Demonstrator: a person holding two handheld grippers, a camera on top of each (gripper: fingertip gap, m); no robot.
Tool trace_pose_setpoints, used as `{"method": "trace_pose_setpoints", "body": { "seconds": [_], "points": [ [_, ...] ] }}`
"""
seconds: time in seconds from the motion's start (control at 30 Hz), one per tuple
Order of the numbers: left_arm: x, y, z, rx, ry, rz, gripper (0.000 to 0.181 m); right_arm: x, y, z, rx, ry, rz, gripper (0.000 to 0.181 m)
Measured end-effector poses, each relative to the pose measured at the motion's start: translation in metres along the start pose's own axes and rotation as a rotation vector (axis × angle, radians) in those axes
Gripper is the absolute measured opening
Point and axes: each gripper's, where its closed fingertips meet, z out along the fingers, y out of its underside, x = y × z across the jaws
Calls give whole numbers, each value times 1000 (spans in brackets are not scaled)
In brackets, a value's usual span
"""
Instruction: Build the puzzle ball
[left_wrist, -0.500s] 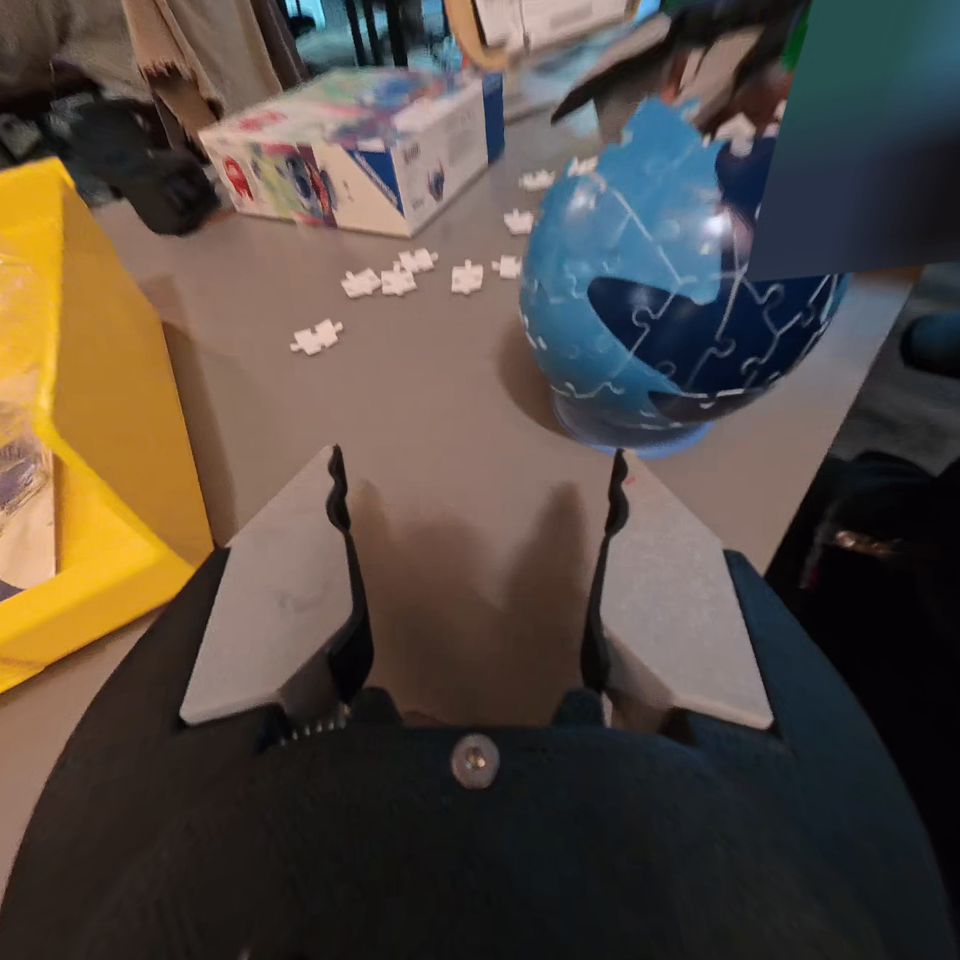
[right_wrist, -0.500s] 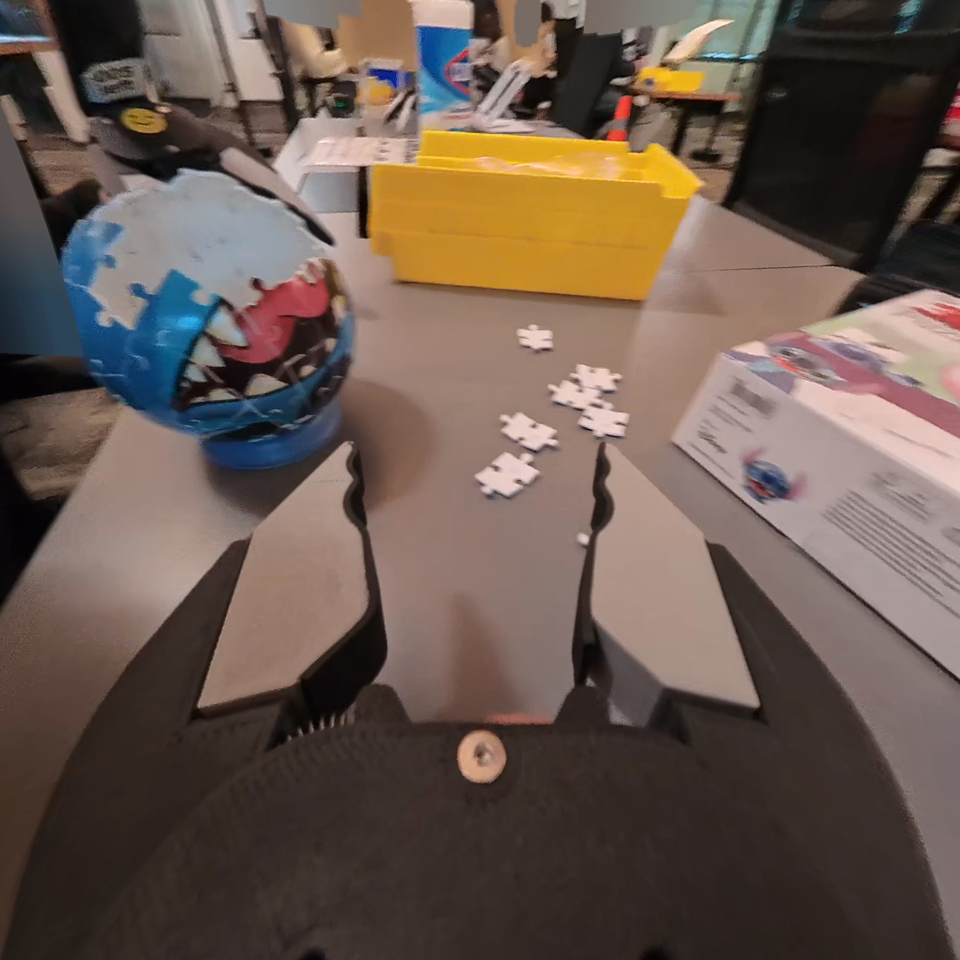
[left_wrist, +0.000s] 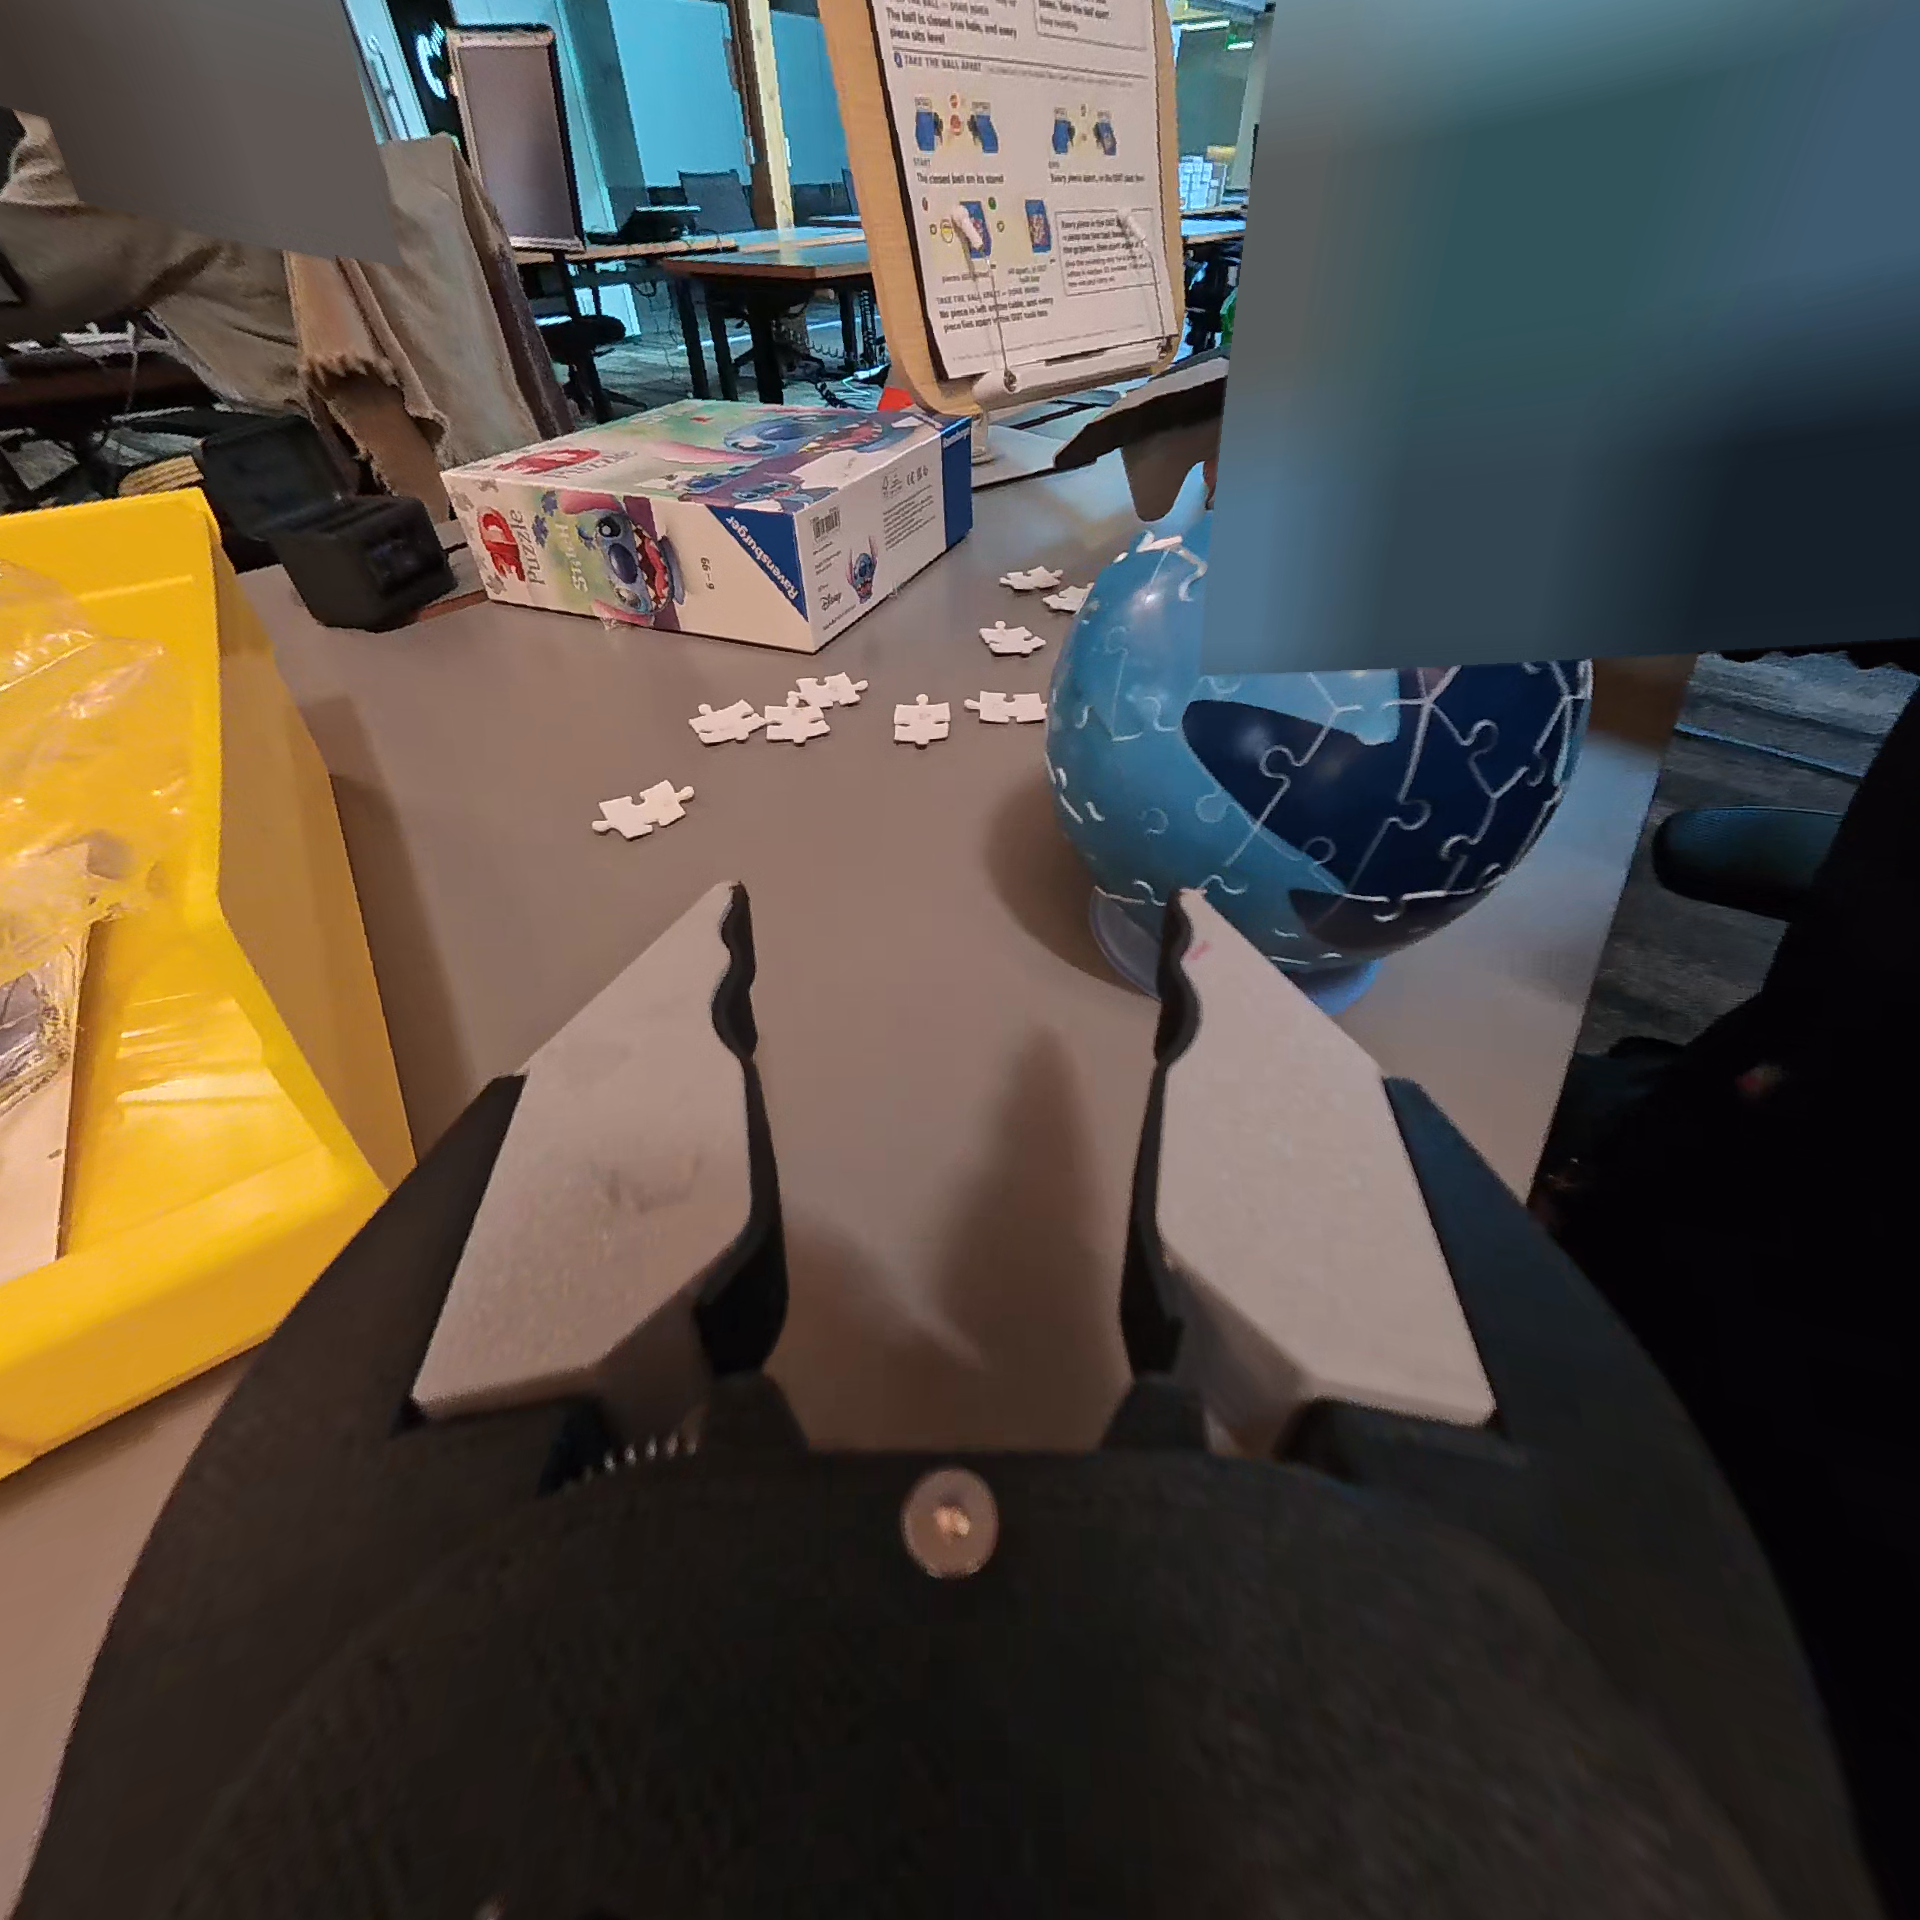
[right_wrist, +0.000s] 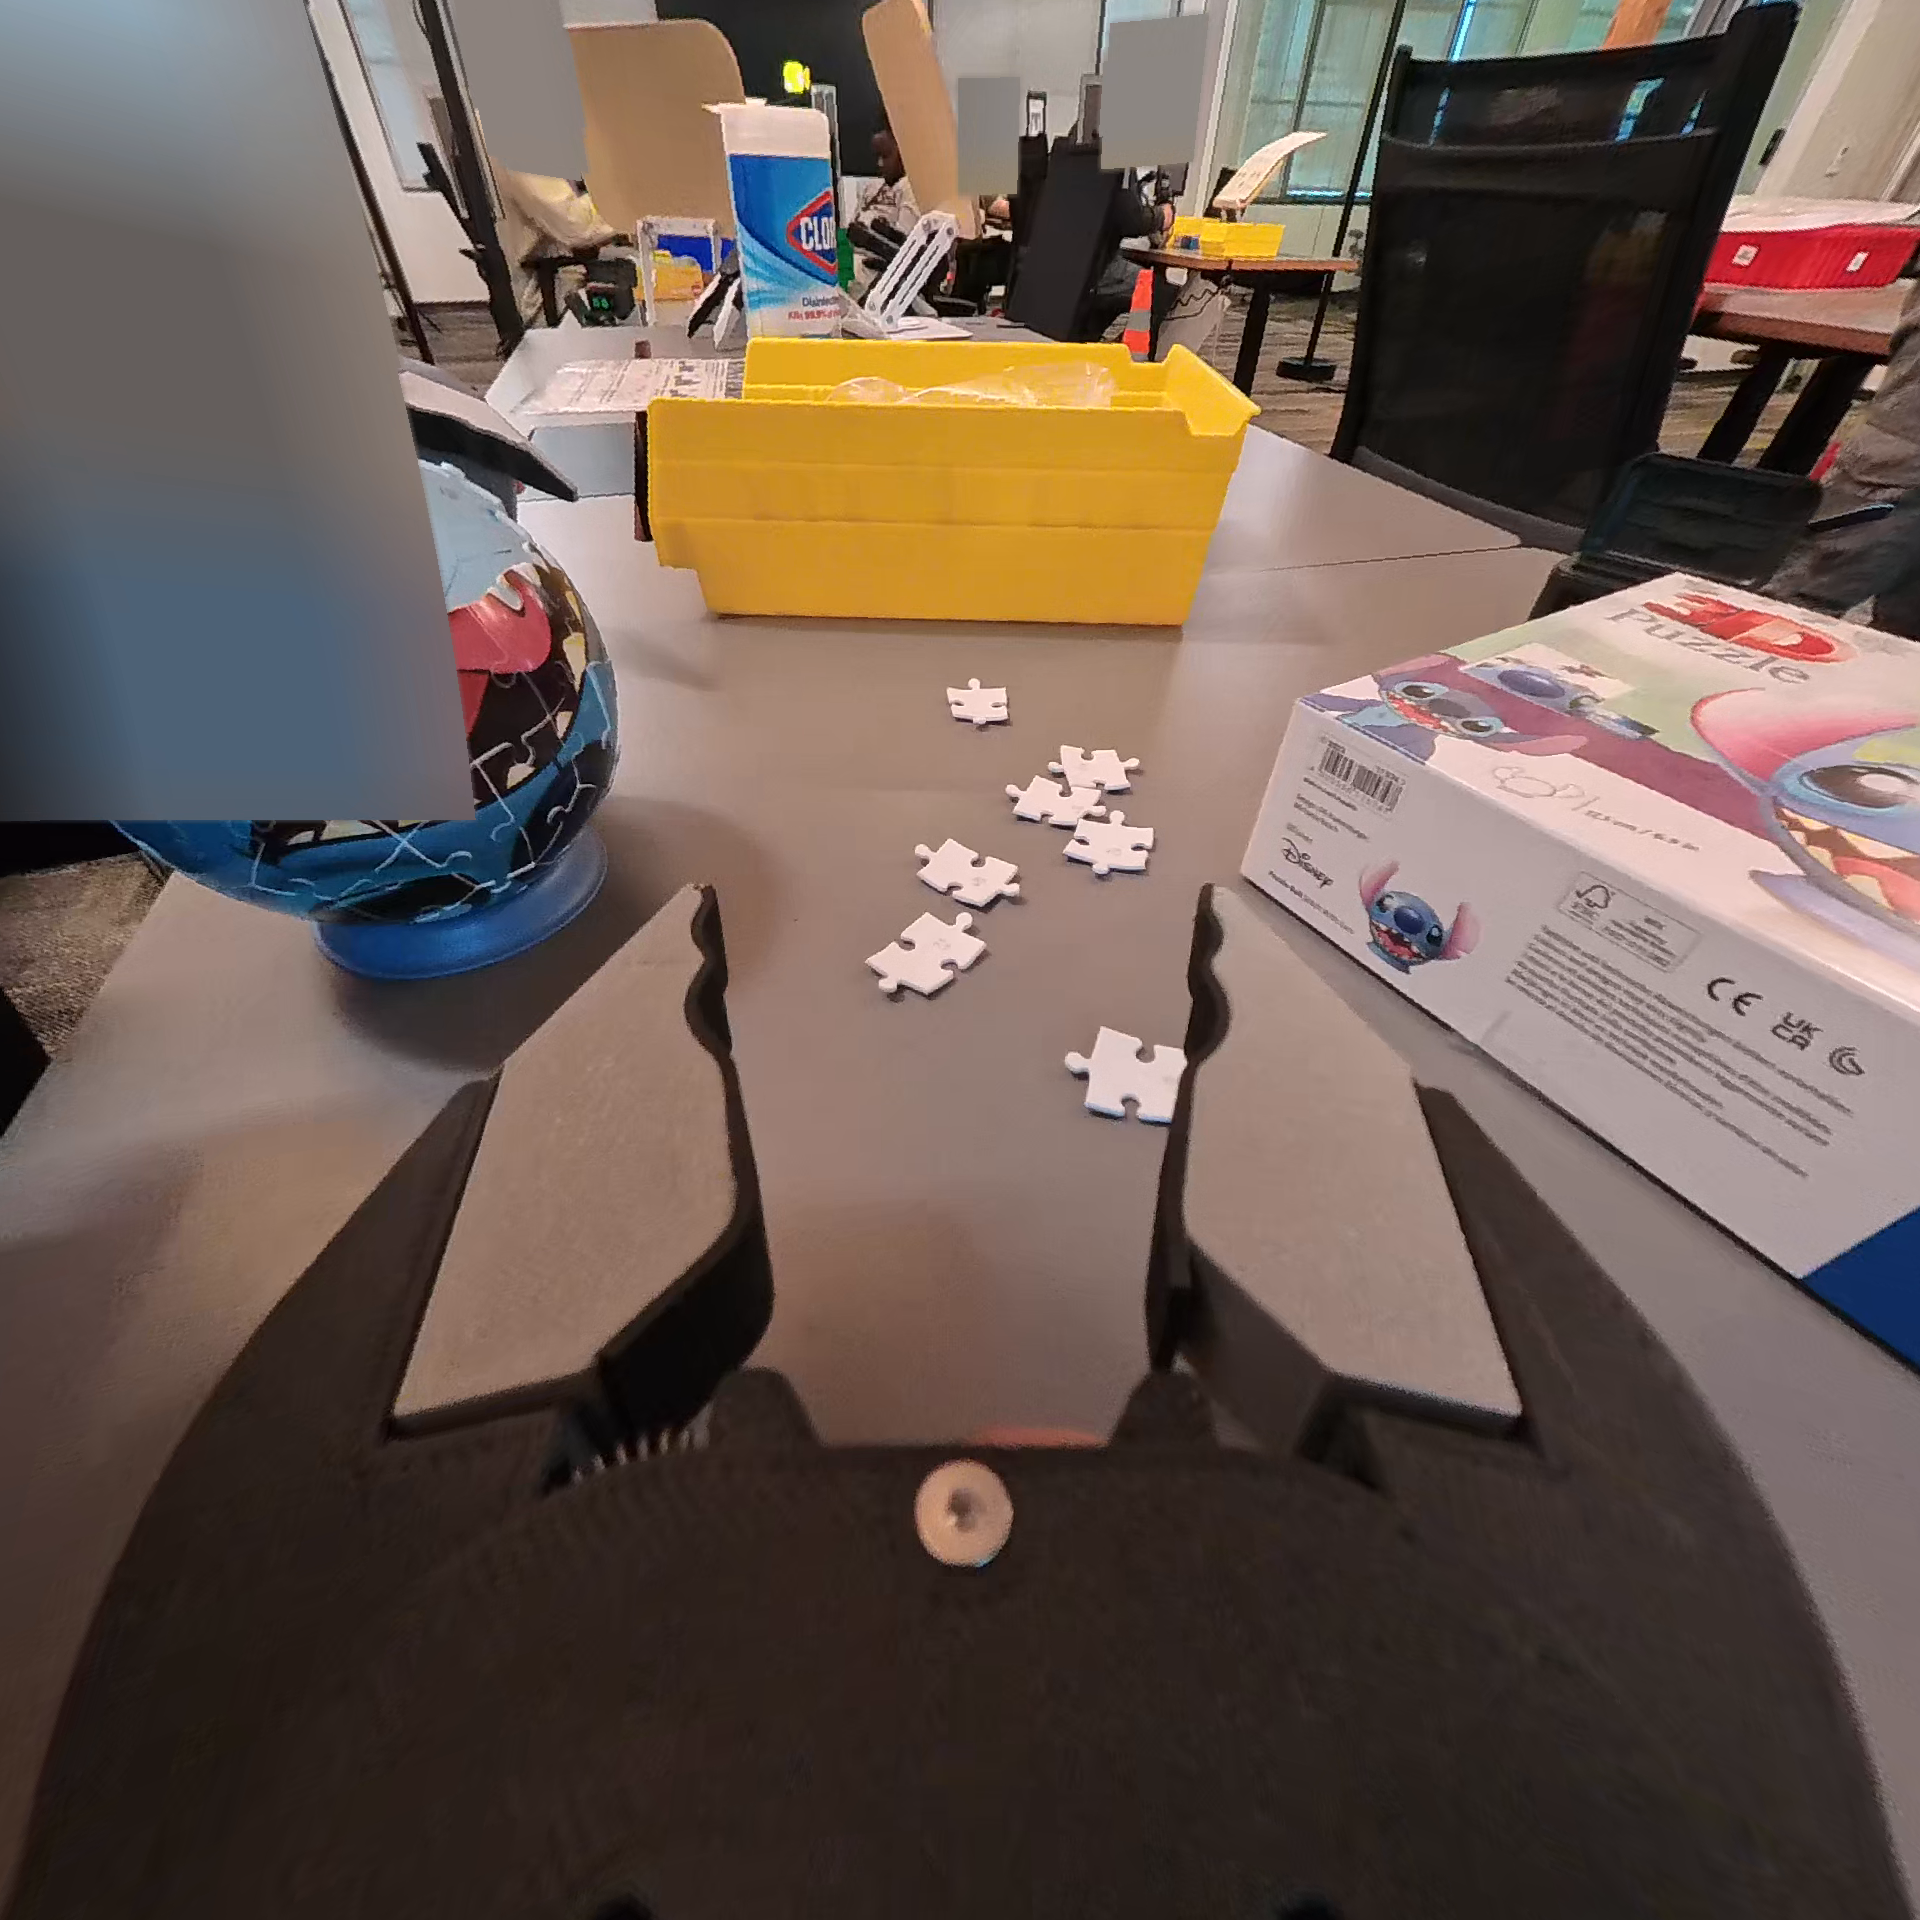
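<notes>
White loose piece (right_wrist: 1127, 1072) beside the right gripper's (right_wrist: 951, 961) right tip: light, thin; pinch edges. Both tongs, including the left gripper (left_wrist: 951, 935), gape empty.

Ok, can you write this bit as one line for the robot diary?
left tool: open, empty | right tool: open, empty | puzzle ball: on stand, unfinished | loose pieces: on table

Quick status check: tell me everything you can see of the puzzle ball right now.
The puzzle ball is a glossy plastic sphere of interlocked curved pieces, light blue with dark navy patches from the left wrist view, red, black and white markings from the right. It sits upright on a round blue stand near the grey table's edge. Its top is hidden behind a blur patch, so how complete it is cannot be told. Neither the left gripper nor the right gripper touches it; both are open and empty.
</notes>
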Motion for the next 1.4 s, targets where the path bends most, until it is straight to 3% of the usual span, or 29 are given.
{"method": "trace_pose_setpoints", "body": {
  "seconds": [0.4, 0.53, 0.67, 0.87, 1.4],
  "points": [
    [5, -2, -1, 17, 21, 29, 77, -2, 0, -1, 2, -31, 17, 85],
    [9, -1, -1, 11, 36, 46, 79, -8, 2, 0, -15, -89, 22, 72],
    [19, 4, 3, -31, 90, 85, 85, -37, 15, 6, -117, -221, -4, 87],
    [28, 12, 7, -86, 133, 125, 93, -81, 17, 19, -157, -321, -17, 89],
    [24, 7, 4, -49, 100, 121, 84, -86, 12, 33, -146, -290, 30, 87]
  ]
}}
